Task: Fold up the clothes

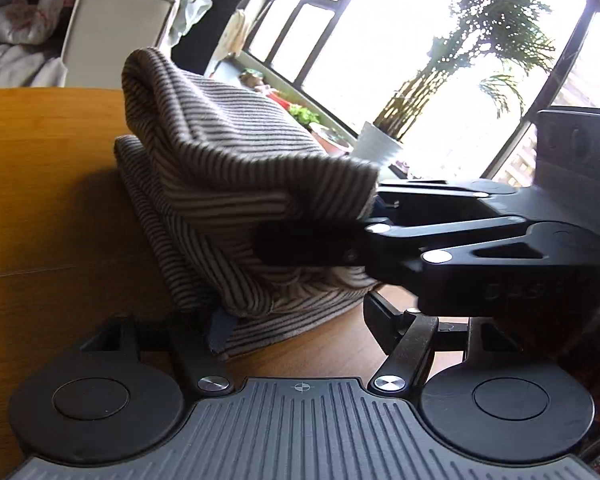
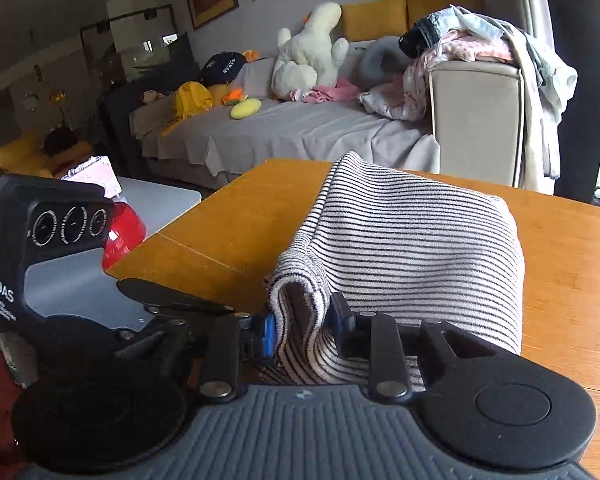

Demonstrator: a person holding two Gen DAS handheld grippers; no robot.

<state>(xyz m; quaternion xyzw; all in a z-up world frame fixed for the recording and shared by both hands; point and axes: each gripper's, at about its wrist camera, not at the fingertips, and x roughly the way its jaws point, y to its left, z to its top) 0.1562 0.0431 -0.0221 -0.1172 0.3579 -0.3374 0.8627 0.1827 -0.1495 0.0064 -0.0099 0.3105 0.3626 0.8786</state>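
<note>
Striped garment [image 2: 412,248]: part-folded on wooden table [image 2: 228,216], near edge raised | Right gripper [image 2: 304,328]: jaws pinched on that bunched edge | Left gripper [image 1: 296,320]: jaws wide, nothing held | Technique: carry edge across level, align, then release.

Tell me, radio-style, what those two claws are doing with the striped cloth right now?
Right gripper clamped on a bunched fold of the striped cloth. Left gripper open, cloth edge between its fingers. Cloth partly folded on the wooden table. Nothing in the way.
</note>
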